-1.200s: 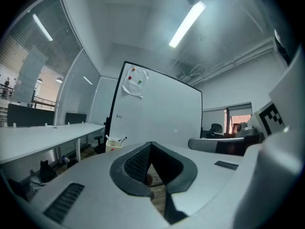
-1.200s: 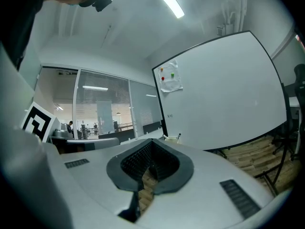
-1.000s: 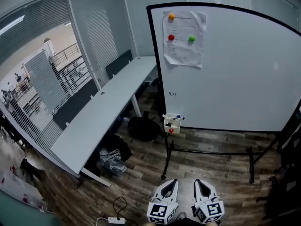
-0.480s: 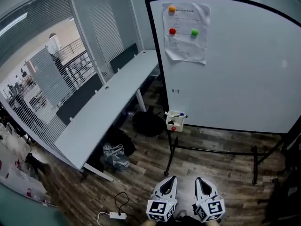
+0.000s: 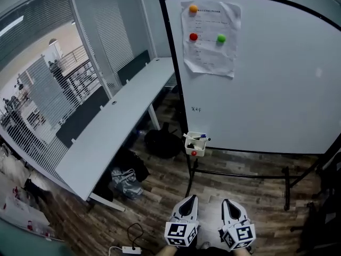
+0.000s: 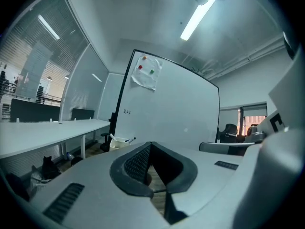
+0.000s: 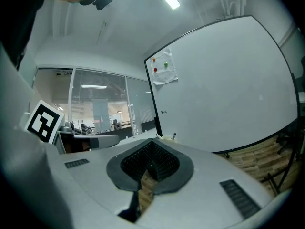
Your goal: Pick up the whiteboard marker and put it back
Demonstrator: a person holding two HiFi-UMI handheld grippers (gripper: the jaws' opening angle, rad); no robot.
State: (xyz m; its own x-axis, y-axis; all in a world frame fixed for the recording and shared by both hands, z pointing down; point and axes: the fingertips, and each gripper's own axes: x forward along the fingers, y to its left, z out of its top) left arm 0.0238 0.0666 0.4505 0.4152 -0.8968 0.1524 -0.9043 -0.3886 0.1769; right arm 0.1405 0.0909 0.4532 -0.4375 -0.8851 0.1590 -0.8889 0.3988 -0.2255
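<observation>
At the bottom edge of the head view, the left gripper and the right gripper sit side by side, each with its marker cube toward the camera. Both point toward the whiteboard.

Jaw state:
- Left gripper: the jaws are closed tip to tip, with nothing between the pads.
- Right gripper: the jaws meet at the tips in the same way and hold nothing.

Task item: the whiteboard marker, which has a blue cap, lies tilted in the holder cup. The cup is white and is fixed at the lower left corner of the whiteboard, beside the black frame. It carries a red dot on its front and contains other pens. Both grippers are well apart from it. The left gripper view shows the holder cup to the left of the jaw tips. The right gripper view shows the holder cup just above the jaw tips.

Surroundings:
- The whiteboard stands on a black wheeled stand over a wooden floor.
- A sheet of paper is pinned near the top left of the board by an orange magnet, a red magnet and a green magnet.
- A long white desk runs along a glass partition to the left, with a black bag on the floor at its near end.
- A power strip lies on the floor, left of the grippers.
</observation>
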